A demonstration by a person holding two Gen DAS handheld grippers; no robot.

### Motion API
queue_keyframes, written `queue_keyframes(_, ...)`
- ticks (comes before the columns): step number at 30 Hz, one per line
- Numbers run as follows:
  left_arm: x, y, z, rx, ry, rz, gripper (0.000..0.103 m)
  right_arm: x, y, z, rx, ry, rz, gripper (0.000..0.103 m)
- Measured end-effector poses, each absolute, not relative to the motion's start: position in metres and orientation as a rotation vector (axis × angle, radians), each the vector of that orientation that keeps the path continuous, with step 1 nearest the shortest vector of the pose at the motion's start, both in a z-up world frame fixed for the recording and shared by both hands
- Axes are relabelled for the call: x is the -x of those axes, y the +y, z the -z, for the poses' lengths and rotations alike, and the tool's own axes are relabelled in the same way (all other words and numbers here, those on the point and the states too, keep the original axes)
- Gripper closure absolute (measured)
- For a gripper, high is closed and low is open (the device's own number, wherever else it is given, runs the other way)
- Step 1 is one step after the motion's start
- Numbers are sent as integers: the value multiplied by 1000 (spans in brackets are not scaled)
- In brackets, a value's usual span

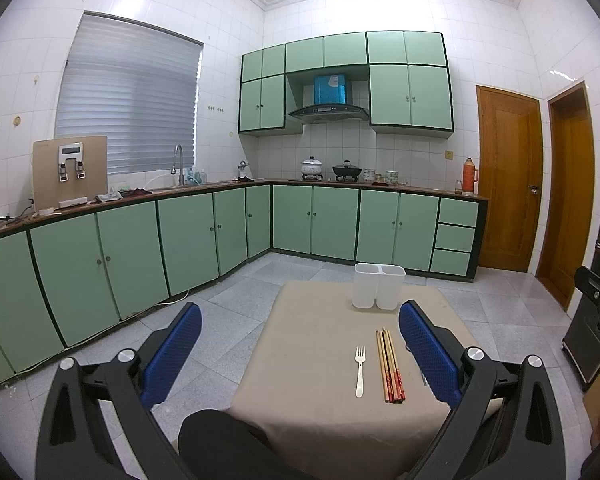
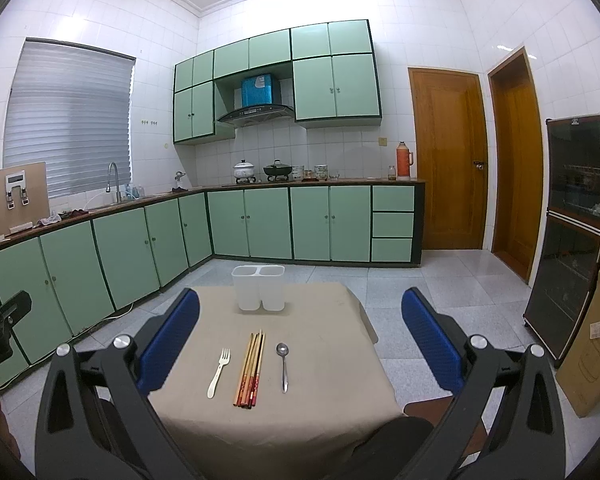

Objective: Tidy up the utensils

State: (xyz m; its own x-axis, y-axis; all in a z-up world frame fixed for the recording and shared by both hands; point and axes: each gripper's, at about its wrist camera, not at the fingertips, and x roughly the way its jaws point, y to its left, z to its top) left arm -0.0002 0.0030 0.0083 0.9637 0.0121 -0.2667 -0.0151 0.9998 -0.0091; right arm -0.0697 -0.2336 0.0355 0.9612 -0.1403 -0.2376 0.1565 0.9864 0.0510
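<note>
Holder (image 2: pixel 258 287) compartments both empty; left tool (image 1: pixel 300 344), right tool (image 2: pixel 300 340) wide apart, empty-handed.

Each claw (image 2: pixel 300 338) has black angular arms, blue textured pads (image 2: pixel 168 344) (silver round bolts).

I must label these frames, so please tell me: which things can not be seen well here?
- Metal spoon: clear in the right wrist view; in the left wrist view the left gripper's right blue finger hides nearly all of it.
- White two-compartment plastic holder: its inside bottom cannot be seen in either view; the translucent walls blur it.
- Bundle of wooden chopsticks with red ends: overlapping, so the count is unclear.
</note>
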Motion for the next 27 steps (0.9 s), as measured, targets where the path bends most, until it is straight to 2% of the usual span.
queue_keyframes(27, 3, 3, -3, 11, 267, -20, 6, 69, -225, -40, -63, 240, 147, 5)
